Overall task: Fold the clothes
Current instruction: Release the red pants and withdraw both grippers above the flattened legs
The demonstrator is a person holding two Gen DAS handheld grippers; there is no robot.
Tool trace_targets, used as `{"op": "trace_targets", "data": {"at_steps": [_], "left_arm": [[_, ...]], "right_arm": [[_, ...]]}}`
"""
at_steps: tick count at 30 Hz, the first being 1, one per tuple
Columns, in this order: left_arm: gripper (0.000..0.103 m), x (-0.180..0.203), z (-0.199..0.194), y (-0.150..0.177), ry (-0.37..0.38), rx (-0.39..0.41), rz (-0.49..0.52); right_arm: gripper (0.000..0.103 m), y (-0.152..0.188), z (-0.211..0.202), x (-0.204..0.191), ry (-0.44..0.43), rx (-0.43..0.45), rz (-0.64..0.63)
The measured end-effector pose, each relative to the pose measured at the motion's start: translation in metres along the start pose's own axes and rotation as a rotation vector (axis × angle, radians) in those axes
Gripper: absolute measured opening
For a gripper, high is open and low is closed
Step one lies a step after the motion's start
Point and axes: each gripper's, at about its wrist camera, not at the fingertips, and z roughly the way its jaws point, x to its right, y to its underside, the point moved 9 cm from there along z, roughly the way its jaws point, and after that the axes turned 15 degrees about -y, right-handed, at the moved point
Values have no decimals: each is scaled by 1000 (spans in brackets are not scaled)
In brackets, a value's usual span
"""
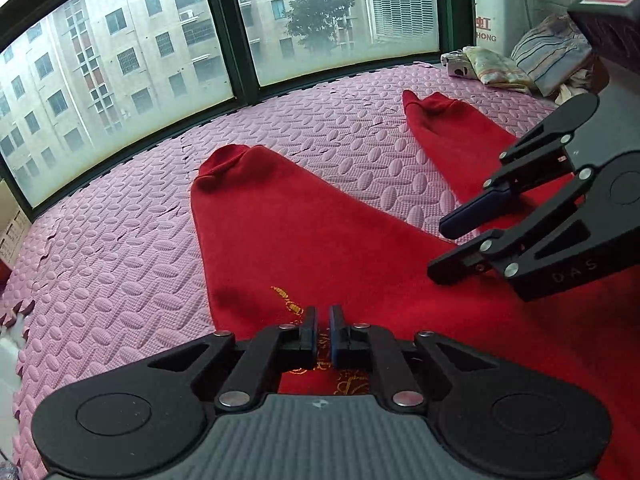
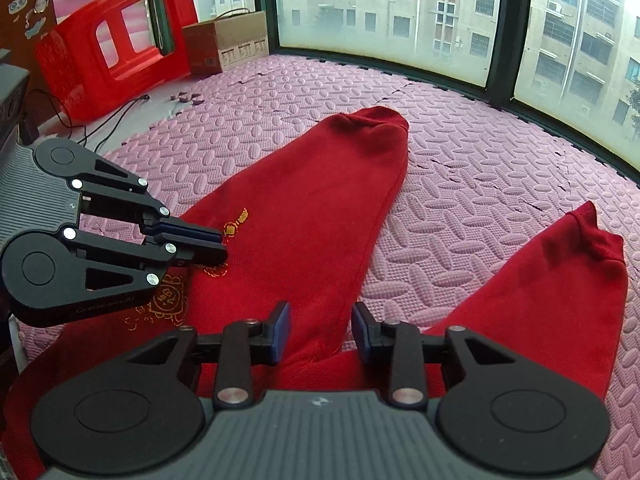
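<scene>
Red trousers with gold embroidery lie flat on the pink foam mat, both legs spread toward the window. My left gripper hovers over the embroidered upper part, jaws nearly closed with a thin gap, nothing between them; it also shows in the right wrist view. My right gripper is open above the crotch where the two legs meet; it shows in the left wrist view at the right, just above the cloth.
A dark-framed window runs along the mat's far edge. Folded clothes and a pillow lie at the far right. A red plastic stool, a cardboard box and a cable sit at the far left.
</scene>
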Motion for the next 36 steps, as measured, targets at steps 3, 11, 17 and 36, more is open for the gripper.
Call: {"op": "trace_targets", "data": {"at_steps": [3, 11, 17, 36], "left_arm": [[8, -3, -1, 3, -11, -3, -8], [15, -7, -1, 5, -30, -5, -24], [32, -14, 1, 7, -42, -10, -54], [36, -15, 2, 8, -57, 0, -50]], "right_arm": [[33, 8, -1, -5, 11, -8, -17], [34, 7, -40, 13, 6, 98, 88], [35, 35, -56, 56, 154, 68, 136], [41, 17, -63, 96, 318, 130, 74]]}}
